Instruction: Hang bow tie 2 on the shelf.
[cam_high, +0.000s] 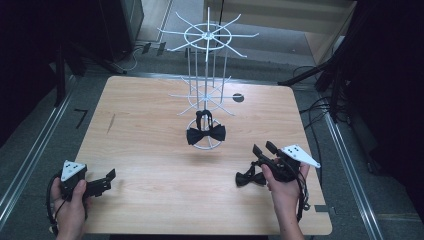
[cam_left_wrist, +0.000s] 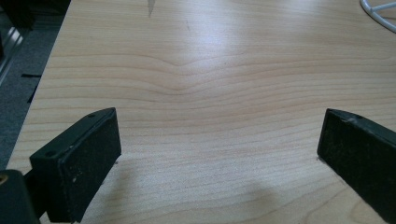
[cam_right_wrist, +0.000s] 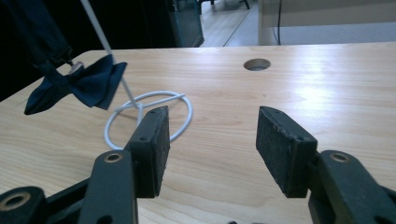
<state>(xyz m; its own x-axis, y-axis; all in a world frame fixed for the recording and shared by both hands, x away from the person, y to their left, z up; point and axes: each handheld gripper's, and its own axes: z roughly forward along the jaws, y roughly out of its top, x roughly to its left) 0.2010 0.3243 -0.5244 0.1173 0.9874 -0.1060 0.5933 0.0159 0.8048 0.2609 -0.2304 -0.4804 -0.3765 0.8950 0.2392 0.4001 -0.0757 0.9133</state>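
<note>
the right gripper (cam_high: 264, 150), jaws parted and empty, is hovering near the tabletop's (cam_high: 150, 150) right edge, the flat black fabric bow tie (cam_high: 250, 177) lying just behind its fingers (cam_right_wrist: 152, 144); the left gripper (cam_high: 107, 180) is gaping empty.

Wooden table (cam_high: 150, 150), round hole (cam_high: 238, 97), black cables (cam_high: 320, 107), possibly shelving behind

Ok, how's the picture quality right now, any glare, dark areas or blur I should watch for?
High view: the table is evenly lit, its surroundings almost black. Left gripper view: a pale sheen on the wood, soft shadows under the jaws. Right gripper view: glare right of the table hole; the hanging bow tie is slightly soft.
</note>
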